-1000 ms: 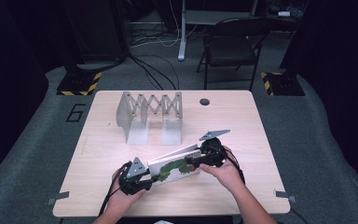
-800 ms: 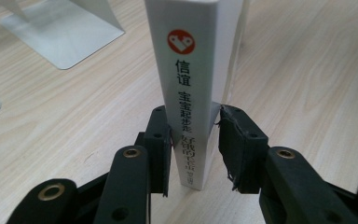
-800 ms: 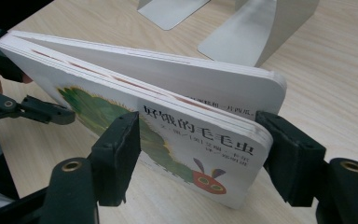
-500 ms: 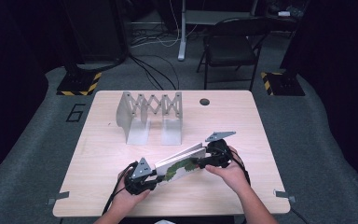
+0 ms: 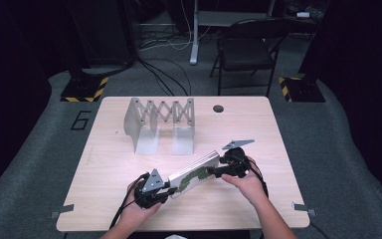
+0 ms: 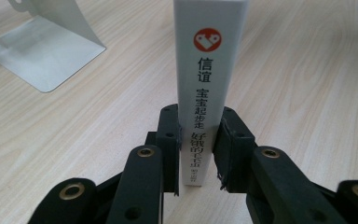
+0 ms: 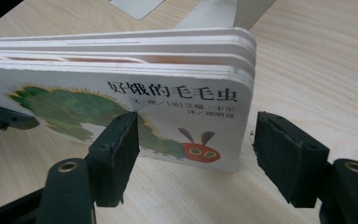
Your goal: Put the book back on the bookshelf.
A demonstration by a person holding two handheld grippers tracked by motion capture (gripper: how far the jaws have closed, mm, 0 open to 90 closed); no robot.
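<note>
The left hand-held gripper (image 6: 199,154) has just been closing and now clamps the spine end of the book (image 5: 195,175), pads pressed on both covers. The right hand-held gripper (image 7: 196,156) stands released, its pads apart either side of the book's corner, one in front of the cover. The book lies tilted in the lower middle of the high view, on the table (image 5: 109,159) below the rack (image 5: 160,122).

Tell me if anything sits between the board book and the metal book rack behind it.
Nothing visible does. In the high view, the book lies near the table's front edge, the left hand-held gripper clamped on its spine end. Bare tabletop stretches from it to the rack.
</note>
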